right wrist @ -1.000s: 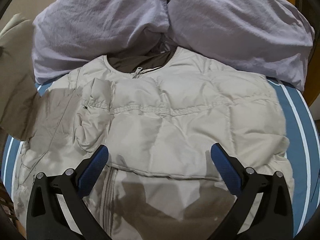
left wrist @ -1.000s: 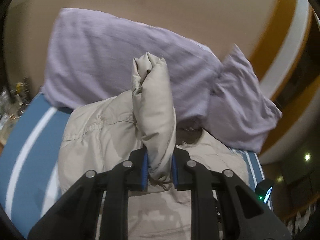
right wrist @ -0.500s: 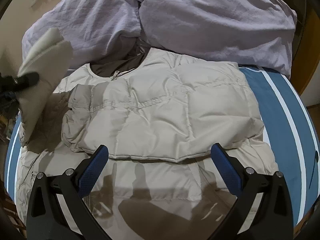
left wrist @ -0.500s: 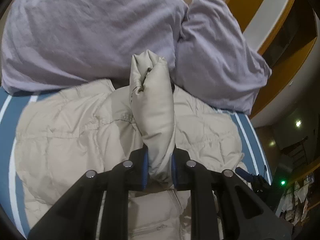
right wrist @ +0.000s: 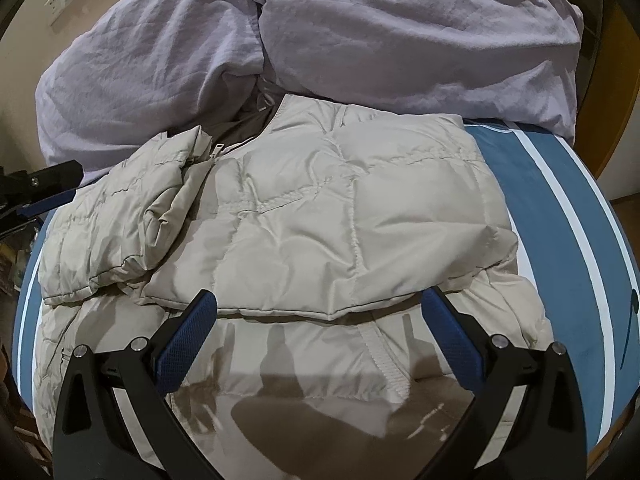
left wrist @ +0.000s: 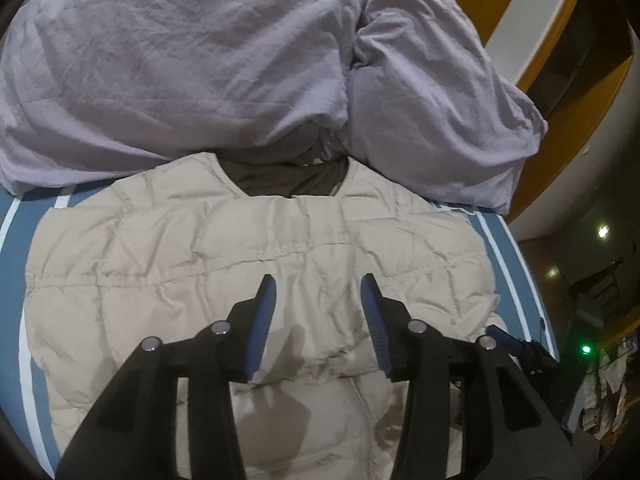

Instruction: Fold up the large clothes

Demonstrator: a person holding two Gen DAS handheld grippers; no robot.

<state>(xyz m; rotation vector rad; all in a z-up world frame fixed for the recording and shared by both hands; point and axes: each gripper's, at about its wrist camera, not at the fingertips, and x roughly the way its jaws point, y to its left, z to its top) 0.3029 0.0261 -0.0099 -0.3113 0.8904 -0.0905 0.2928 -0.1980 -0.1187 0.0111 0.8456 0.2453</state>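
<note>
Jacket [left wrist: 256, 256] lies flat beneath left gripper [left wrist: 318, 300].

Jacket [right wrist: 320, 216]: quilted, slight sheen. Pillows [left wrist: 180, 60]: matt crumpled cloth. Fingers [right wrist: 188, 336]: textured blue pads.

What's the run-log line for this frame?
phase: sleeves folded in | left tongs: open, empty | right tongs: open, empty | beige quilted puffer jacket: flat on blue striped bed cover
</note>
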